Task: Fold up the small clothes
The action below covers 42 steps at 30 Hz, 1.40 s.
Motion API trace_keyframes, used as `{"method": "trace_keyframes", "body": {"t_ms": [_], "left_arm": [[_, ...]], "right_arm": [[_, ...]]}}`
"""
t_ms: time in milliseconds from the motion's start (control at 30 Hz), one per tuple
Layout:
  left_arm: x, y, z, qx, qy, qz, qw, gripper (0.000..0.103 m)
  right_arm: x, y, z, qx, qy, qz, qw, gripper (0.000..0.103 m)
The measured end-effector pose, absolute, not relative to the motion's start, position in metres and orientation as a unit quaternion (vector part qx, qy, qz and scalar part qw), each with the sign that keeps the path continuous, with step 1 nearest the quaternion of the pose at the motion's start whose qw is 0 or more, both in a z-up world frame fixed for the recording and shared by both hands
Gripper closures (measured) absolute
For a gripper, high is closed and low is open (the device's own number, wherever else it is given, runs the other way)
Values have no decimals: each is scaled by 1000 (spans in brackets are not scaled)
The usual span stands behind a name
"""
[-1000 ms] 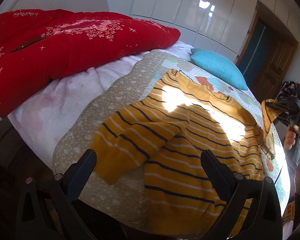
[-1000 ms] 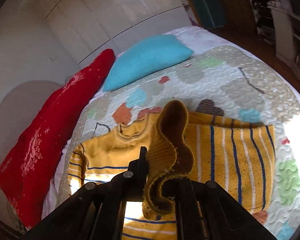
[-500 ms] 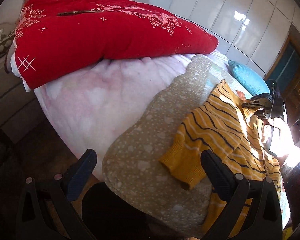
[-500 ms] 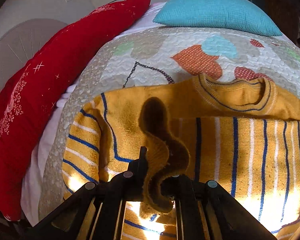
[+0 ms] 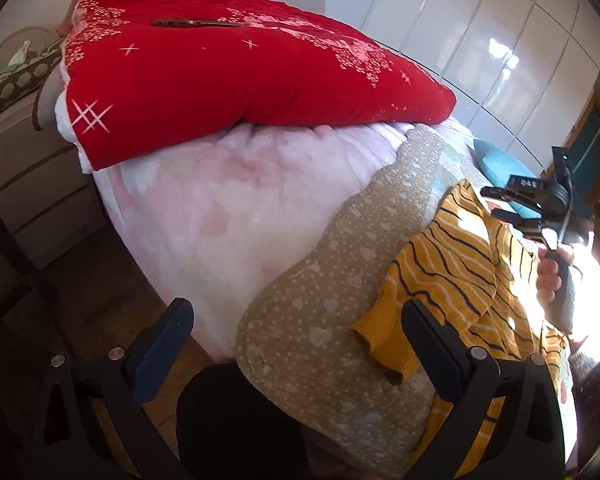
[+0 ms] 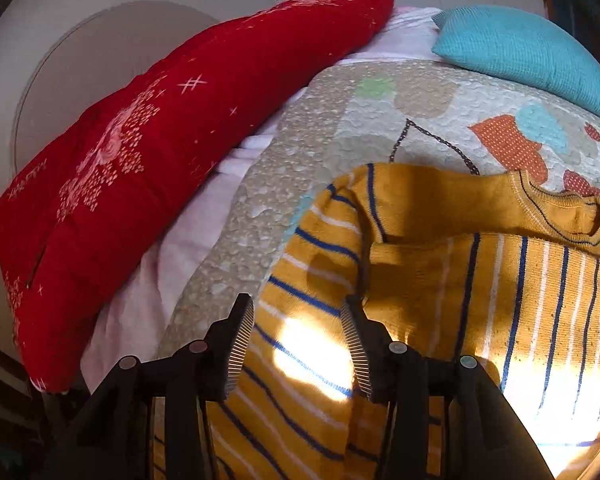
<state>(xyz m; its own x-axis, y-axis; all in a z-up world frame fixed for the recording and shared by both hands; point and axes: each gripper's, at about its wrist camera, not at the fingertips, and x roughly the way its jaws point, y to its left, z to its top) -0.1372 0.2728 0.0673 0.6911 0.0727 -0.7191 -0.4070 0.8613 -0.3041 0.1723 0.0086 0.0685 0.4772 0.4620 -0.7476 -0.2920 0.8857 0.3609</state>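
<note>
The yellow striped sweater (image 6: 440, 280) is lying flat on the bed quilt (image 6: 340, 128), right under the right claw (image 6: 298, 322). That claw is opening, pinching nothing. The left claw (image 5: 296, 344) is spread wide, empty, the sweater just past its right finger.

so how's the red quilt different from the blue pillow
The red quilt is long and bulky, with white snowflake-like prints; the blue pillow is smaller, plain and finely textured. The red quilt runs along the bed's far-left edge in the right wrist view; the blue pillow sits at the top right. Both lie on the bed, clear of the yellow striped sweater.
</note>
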Motion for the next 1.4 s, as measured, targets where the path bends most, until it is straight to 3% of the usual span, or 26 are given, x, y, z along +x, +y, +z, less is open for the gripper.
{"method": "trace_keyframes", "body": {"t_ms": [233,433,600,667,700,800,1000,1167,1267,1400], "left_arm": [[-157,310,64,-253,362,191,877,0],[-170,326,58,-270,365,203,868,0],[-172,324,54,-266,371,200,867,0],[-170,323,54,-267,374,195,867,0],[-170,322,54,-266,374,194,867,0],[-168,318,56,-256,374,199,869,0],[-157,305,64,-244,377,187,874,0],[-142,283,72,-222,377,163,884,0],[-132,266,73,-209,383,144,888,0],[-118,240,74,-187,391,120,893,0]], "right_arm": [[42,68,67,-86,454,370,806,31],[-56,115,37,-267,387,424,774,26],[-93,147,5,-399,304,395,770,26],[-91,156,-5,-419,292,374,774,44],[-84,158,-5,-398,318,385,770,59],[-66,160,13,-343,332,380,793,89],[0,114,108,-156,314,359,865,90],[63,-25,185,62,281,277,917,89],[91,-120,187,151,287,201,924,89],[114,-236,143,237,330,103,908,89]]}}
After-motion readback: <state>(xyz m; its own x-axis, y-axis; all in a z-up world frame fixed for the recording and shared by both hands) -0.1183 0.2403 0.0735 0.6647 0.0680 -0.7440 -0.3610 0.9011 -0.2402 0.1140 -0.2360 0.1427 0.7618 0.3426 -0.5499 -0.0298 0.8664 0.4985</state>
